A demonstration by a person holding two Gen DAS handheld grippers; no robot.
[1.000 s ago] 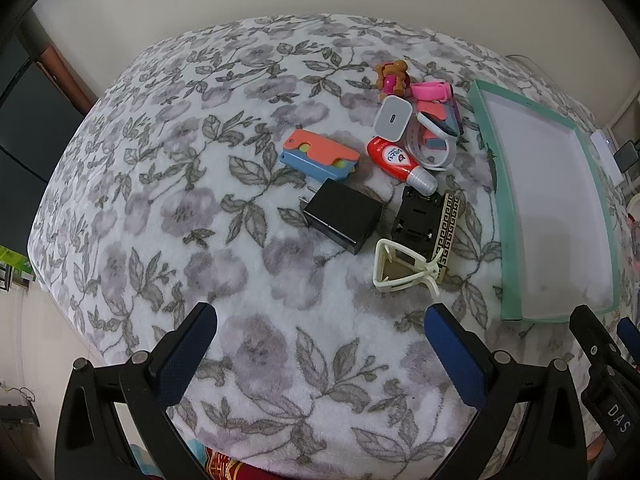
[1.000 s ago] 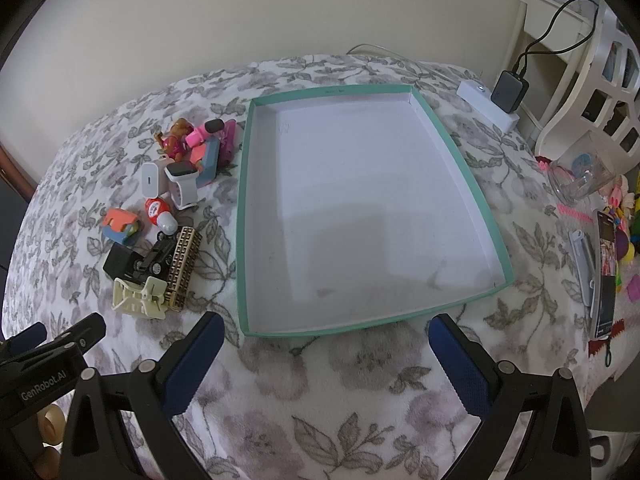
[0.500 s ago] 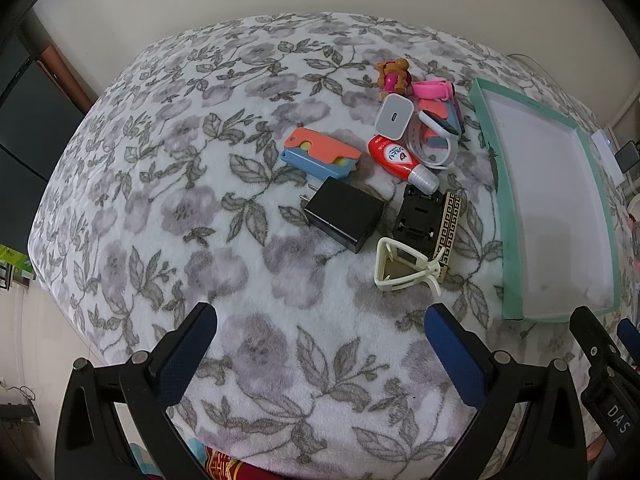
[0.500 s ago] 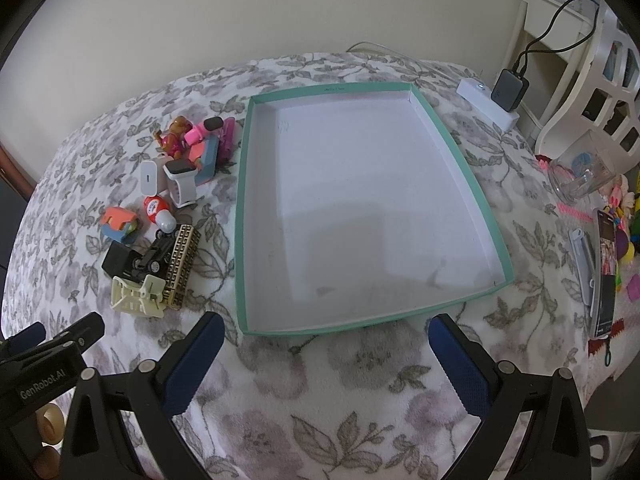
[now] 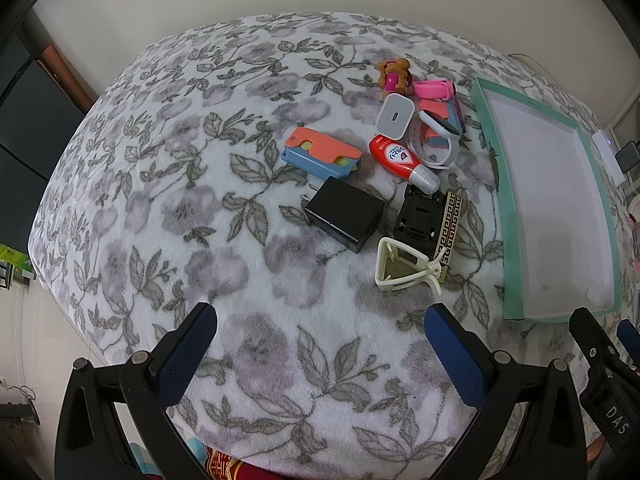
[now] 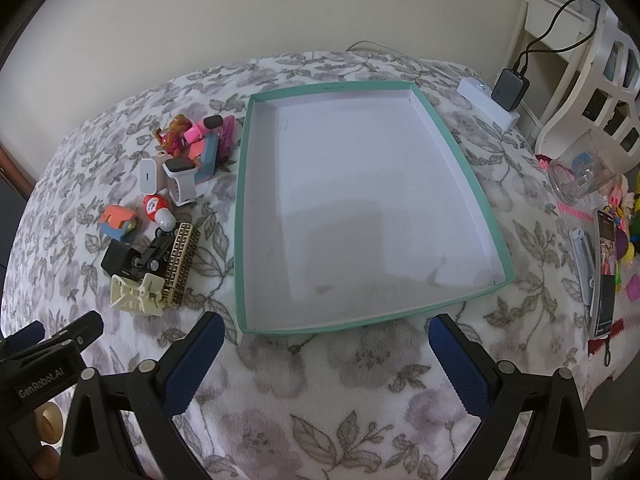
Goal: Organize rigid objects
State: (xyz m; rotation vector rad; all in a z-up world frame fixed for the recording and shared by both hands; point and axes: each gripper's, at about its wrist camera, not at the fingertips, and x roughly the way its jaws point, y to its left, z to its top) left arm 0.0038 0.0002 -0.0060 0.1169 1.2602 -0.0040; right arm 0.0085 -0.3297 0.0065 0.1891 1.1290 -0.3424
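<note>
A teal-rimmed white tray (image 6: 502, 252) lies empty on the floral blanket; it also shows in the left wrist view (image 5: 600, 184). Left of it is a pile of small objects: a black charger (image 5: 345, 214), a cream clip (image 5: 404, 266), a black-and-gold block (image 5: 430, 220), a red tube (image 5: 400, 158), an orange-blue case (image 5: 320, 153), a white charger (image 5: 395, 116), a white watch (image 6: 181, 182), pink pieces (image 5: 434, 90) and a toy dog (image 5: 394, 74). My left gripper (image 5: 320, 344) is open and empty, near of the pile. My right gripper (image 6: 326, 354) is open and empty before the tray's near rim.
A white power strip with a black adapter (image 6: 508, 90) lies beyond the tray's far right corner. A glass cup (image 6: 582, 170), a phone-like slab (image 6: 604, 272), toys and white furniture (image 6: 592, 52) crowd the right edge. The blanket's left edge drops off.
Both views have shifted only slightly; the tray and pile sit a touch differently in frame. Nothing was gripped or moved.
</note>
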